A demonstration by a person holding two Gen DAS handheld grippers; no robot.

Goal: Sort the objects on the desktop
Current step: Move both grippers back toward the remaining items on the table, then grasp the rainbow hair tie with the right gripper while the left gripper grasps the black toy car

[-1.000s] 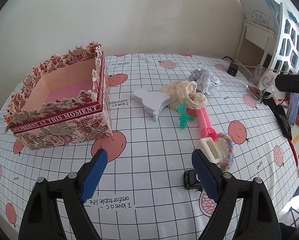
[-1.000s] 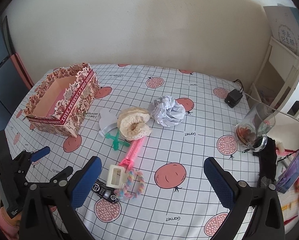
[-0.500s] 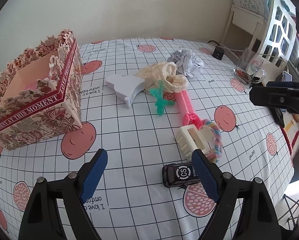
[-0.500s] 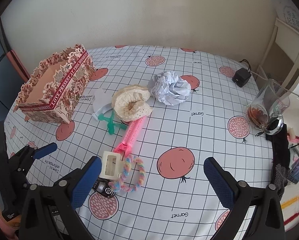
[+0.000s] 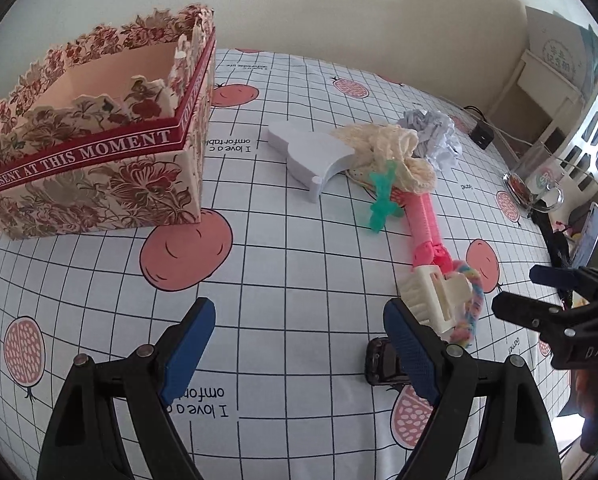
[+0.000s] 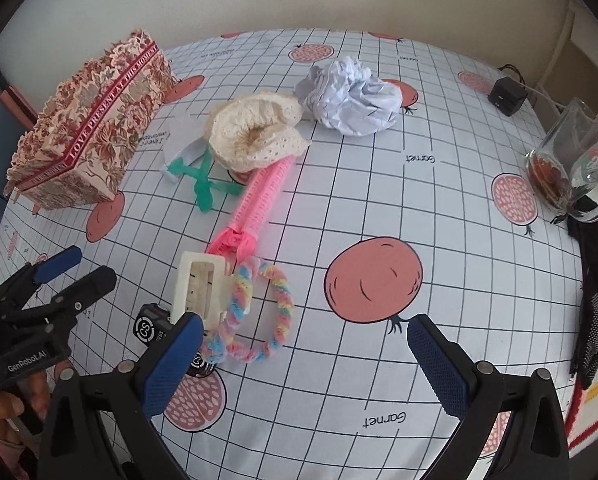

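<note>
On the checked tablecloth lie a cream hair claw (image 6: 199, 284), a rainbow braided hair tie (image 6: 259, 312) and a black toy car (image 6: 151, 326), close together. Behind them are a pink comb-like clip (image 6: 259, 196), a teal clip (image 6: 203, 180), a cream crochet piece (image 6: 255, 136), a white foam shape (image 5: 311, 152) and crumpled paper (image 6: 351, 96). The open floral box (image 5: 99, 152) stands at the left. My right gripper (image 6: 305, 326) hangs open above the hair tie, its left finger over the car. My left gripper (image 5: 299, 312) is open over bare cloth, the claw (image 5: 431, 296) just beyond its right finger.
A glass mug (image 6: 571, 168) with dark contents stands at the right edge, a black plug (image 6: 507, 96) behind it. Black fabric (image 6: 595, 300) drapes over the right side. A white shelf (image 5: 571, 92) stands beyond the table. A hand holds the left gripper (image 6: 71, 272).
Both grippers have sunk toward the table, so the objects look larger and closer. The left view has rolled and swung toward the box. Both pairs of jaws stayed wide.
</note>
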